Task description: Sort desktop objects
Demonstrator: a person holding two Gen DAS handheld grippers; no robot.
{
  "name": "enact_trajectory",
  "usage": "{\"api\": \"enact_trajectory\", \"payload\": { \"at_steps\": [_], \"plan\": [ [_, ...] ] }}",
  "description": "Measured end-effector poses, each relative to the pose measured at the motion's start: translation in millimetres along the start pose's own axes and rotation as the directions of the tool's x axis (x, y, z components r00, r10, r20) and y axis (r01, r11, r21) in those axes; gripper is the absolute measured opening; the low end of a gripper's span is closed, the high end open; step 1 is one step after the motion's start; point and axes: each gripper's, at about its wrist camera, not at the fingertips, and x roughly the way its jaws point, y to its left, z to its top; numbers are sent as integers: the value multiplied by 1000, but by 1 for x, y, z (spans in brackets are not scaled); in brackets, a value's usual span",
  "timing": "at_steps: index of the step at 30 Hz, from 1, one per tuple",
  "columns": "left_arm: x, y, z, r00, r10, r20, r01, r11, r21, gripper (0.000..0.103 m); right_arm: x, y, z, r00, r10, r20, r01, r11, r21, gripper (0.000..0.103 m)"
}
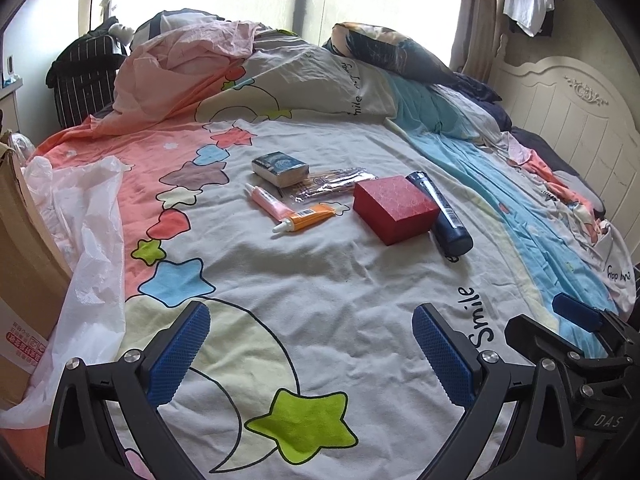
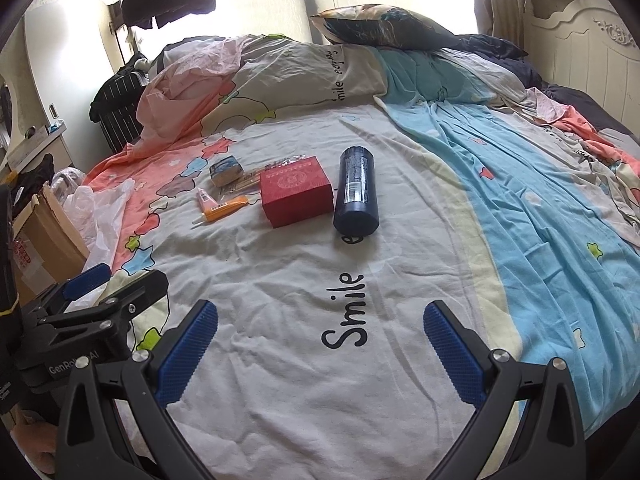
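Observation:
A cluster of objects lies mid-bed on the patterned quilt: a red box [image 1: 394, 208] [image 2: 296, 196], a dark blue bottle [image 1: 444, 216] [image 2: 355, 190] lying to its right, an orange tube [image 1: 306, 218] [image 2: 222, 206], a pink tube [image 1: 268, 200] [image 2: 206, 200], a tissue pack [image 1: 280, 168] [image 2: 226, 172] and a clear packet of sticks [image 1: 328, 186] [image 2: 250, 180]. My left gripper [image 1: 310, 358] is open near the bed's front edge, well short of the objects. Beside it my right gripper [image 2: 320, 356] is open too, empty, over the word "Smile".
A cardboard box [image 1: 24, 264] [image 2: 44, 236] and a white plastic bag [image 1: 88, 240] [image 2: 100, 212] stand at the bed's left side. Crumpled bedding and a dark pillow [image 1: 396, 52] [image 2: 384, 26] pile at the back. A white headboard [image 1: 580, 120] is at the right.

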Motion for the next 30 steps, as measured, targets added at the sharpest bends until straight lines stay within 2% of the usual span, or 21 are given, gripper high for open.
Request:
{"api": "enact_trajectory", "payload": {
  "at_steps": [4, 14, 21, 30],
  "plan": [
    [4, 0, 3, 1000, 17, -14, -17, 1000, 14, 103, 3, 1, 1, 1000, -9, -4, 9, 1000, -9, 103],
    [-1, 11, 6, 995, 96, 17, -96, 995, -5, 103, 7, 2, 3, 999, -32, 2, 32, 999, -16, 103],
    [-27, 10, 5, 987, 133, 92, -134, 991, 7, 103, -1, 5, 4, 998, -53, 32, 54, 998, -13, 103],
    [-58, 15, 1, 977, 140, 162, -141, 990, -8, 103, -22, 21, 4, 995, -64, 82, 68, 997, -40, 103]
  ]
}}
